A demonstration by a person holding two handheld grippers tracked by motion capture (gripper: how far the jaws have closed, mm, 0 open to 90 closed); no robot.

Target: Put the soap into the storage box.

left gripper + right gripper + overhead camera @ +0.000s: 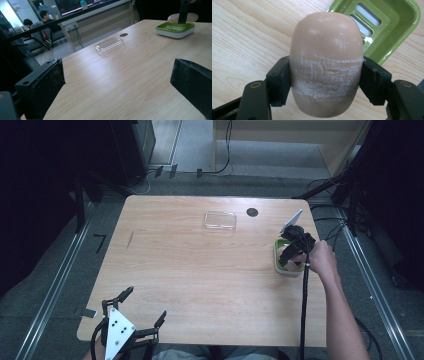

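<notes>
A pinkish-tan oval bar of soap (pixel 327 37), scuffed white around its middle, sits between the jaws of my right gripper (pixel 325 75), which is shut on its sides. It hangs just beside and above the green slotted soap dish (pixel 402 22). In the high view the right gripper (pixel 291 254) is over that dish (pixel 278 263) at the table's right edge. The left gripper view shows the soap (pixel 175 18) above the dish (pixel 175 28). My left gripper (pixel 145 304) rests at the near left corner, open (pixel 117 67), with nothing between its jaws.
A clear plastic lid (pixel 220 220) lies at the back middle of the wooden table (pixel 200 270), next to a dark round hole (pixel 252 212). The right gripper's cable (pixel 304 310) trails along the forearm. People sit on chairs far beyond the table (pixel 37 22).
</notes>
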